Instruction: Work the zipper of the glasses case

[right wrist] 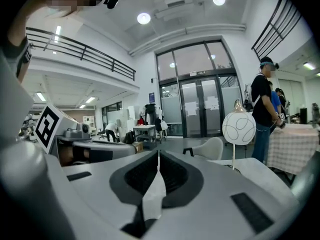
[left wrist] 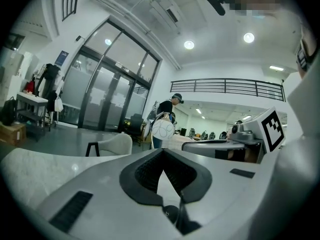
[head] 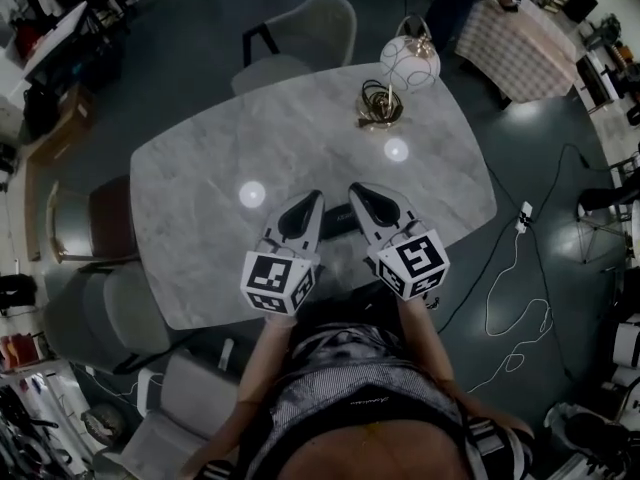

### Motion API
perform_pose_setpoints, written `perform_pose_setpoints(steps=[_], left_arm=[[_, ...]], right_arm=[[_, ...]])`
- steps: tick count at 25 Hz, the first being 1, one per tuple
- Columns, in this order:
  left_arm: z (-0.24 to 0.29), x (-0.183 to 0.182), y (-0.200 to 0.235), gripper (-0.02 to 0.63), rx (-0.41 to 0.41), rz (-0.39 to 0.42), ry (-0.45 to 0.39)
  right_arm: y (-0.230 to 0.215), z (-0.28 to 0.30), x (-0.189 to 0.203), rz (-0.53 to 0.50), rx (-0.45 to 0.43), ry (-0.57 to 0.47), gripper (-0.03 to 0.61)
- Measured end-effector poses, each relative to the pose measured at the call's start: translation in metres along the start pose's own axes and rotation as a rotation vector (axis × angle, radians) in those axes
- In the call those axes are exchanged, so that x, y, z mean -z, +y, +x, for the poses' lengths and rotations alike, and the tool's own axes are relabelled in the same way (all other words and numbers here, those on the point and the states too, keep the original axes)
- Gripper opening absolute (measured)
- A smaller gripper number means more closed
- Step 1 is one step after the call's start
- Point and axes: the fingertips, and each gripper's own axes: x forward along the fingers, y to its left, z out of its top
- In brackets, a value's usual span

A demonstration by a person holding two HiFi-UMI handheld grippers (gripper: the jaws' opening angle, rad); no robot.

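Both grippers hover over the near edge of the grey marble table, side by side and pointing away from me. The left gripper is shut, its dark pads meeting at the tips with nothing between them. The right gripper is shut too, jaws closed to a thin line, holding nothing. A small dark object, apparently the glasses case, lies on the table between the two gripper bodies, mostly hidden by them. Neither gripper view shows it.
A lamp with a white globe and a gold base stands at the table's far side. A pale chair sits beyond the table, and more chairs at its left. A white cable trails on the floor at right.
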Motion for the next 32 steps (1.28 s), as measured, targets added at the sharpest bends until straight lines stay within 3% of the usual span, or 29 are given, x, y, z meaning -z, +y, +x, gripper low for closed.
perform_pose_setpoints(steps=[6,13,21,32], left_arm=[[0.017,0.001,0.020,0.000,-0.079,-0.042,-0.001],[0.027,0.002,0.029,0.000,-0.184,-0.032,0.007],[0.027,0.025,0.035,0.000,-0.190,-0.061,0.074],[0.028,0.085,0.056,0.000,-0.212,-0.147,0.202]], right_arm=[[-0.016,0.025,0.002,-0.006,-0.101,0.037,0.064],[-0.016,0.044,0.002,-0.021,-0.225,0.060,0.064],[-0.023,0.050,0.030,-0.080,-0.249,0.157,0.064],[-0.039,0.058,0.110,-0.121,-0.260,0.362,0.064]])
